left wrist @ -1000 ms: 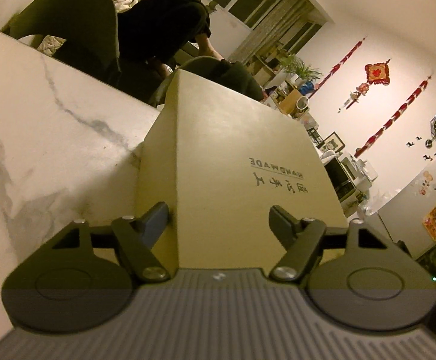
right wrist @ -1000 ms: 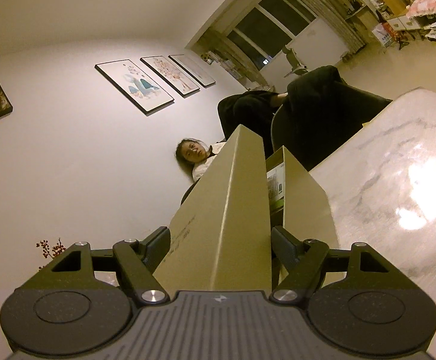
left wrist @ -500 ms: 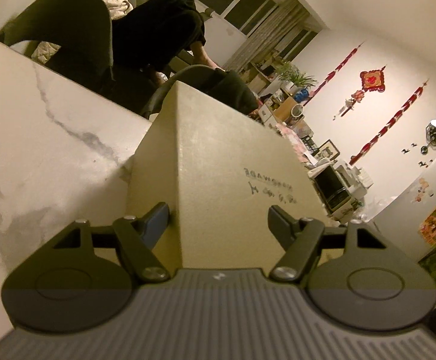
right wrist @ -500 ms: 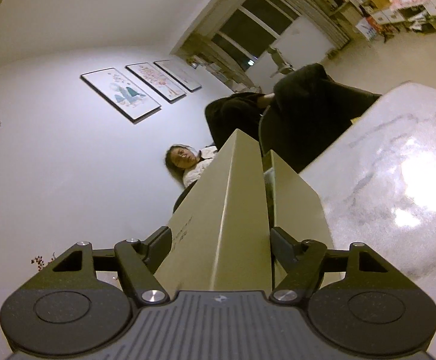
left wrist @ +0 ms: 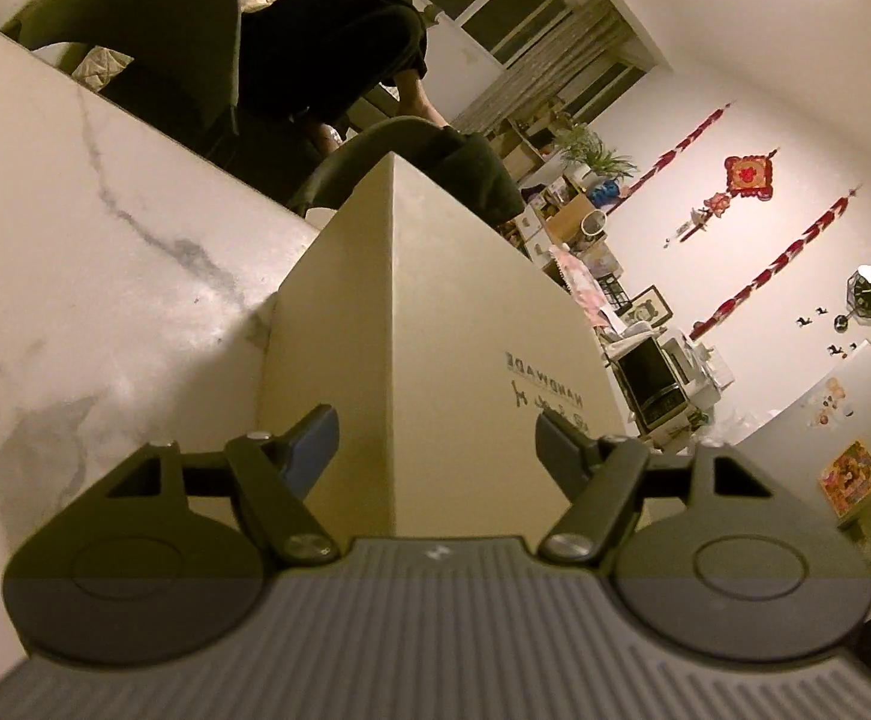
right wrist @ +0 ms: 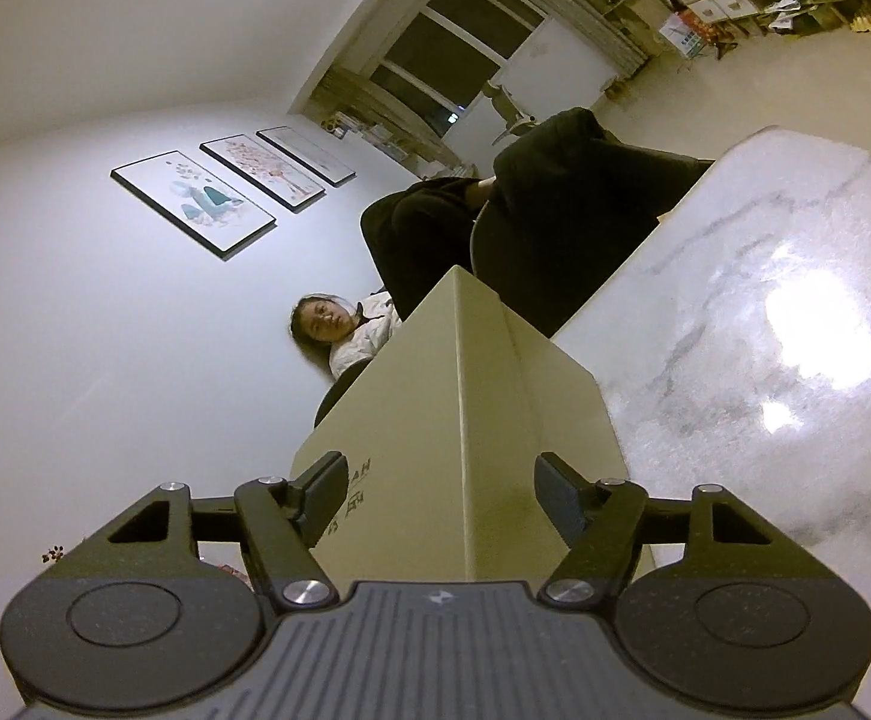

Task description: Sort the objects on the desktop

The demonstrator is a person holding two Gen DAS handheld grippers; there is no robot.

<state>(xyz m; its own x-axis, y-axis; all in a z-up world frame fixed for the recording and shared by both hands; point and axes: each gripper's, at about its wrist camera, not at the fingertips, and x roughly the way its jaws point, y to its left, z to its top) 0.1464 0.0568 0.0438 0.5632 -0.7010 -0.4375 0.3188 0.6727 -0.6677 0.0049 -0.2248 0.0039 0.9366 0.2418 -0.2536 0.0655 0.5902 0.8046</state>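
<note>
A tan cardboard box (left wrist: 453, 324) printed "HANDMADE" stands on a white marble table (left wrist: 75, 252), gripped at opposite ends. The left gripper (left wrist: 436, 441) clamps one corner; the right gripper (right wrist: 435, 489), jaws closing, straddles another. A seated person (right wrist: 345, 336) is visible behind.

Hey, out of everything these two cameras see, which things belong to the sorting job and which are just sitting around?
Part of the job:
- beige box, sitting between both pairs of jaws
- left gripper
- right gripper, jaws closing
- marble table

Just around:
- dark chair
- seated person
- framed pictures
- red wall ornament
</note>
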